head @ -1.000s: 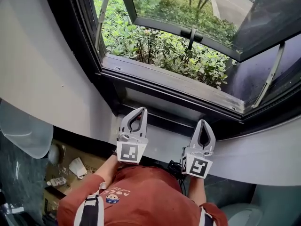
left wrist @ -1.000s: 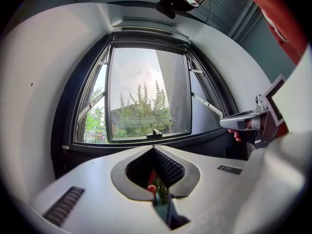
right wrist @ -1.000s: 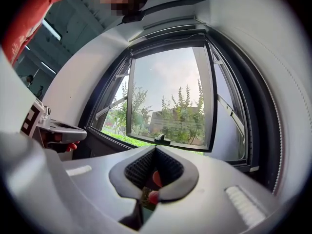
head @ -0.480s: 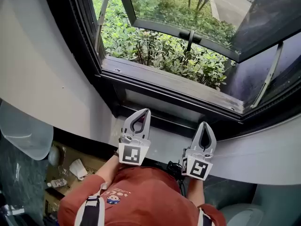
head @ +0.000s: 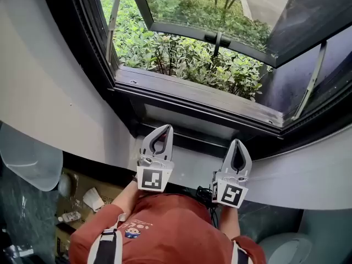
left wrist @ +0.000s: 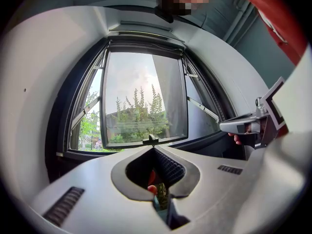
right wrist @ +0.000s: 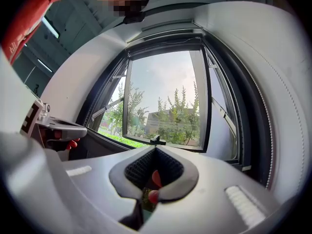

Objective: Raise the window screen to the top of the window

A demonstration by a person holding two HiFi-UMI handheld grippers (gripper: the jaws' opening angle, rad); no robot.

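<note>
Fingers together, empty, on left gripper (head: pixel 164 128) and right gripper (head: pixel 237 142). Open them, find the window screen handle, probably near the sill (head: pixel 187 89), lift level

Pale wall (head: pixel 49 92) surrounds an open dark-framed window (head: pixel 192 92) above green shrubs (head: pixel 181 56).

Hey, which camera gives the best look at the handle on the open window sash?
The head view: the handle sits clear on the sash frame, its lever dark against the bushes. Both gripper views show it only as a small dark silhouette just above their jaws.
</note>
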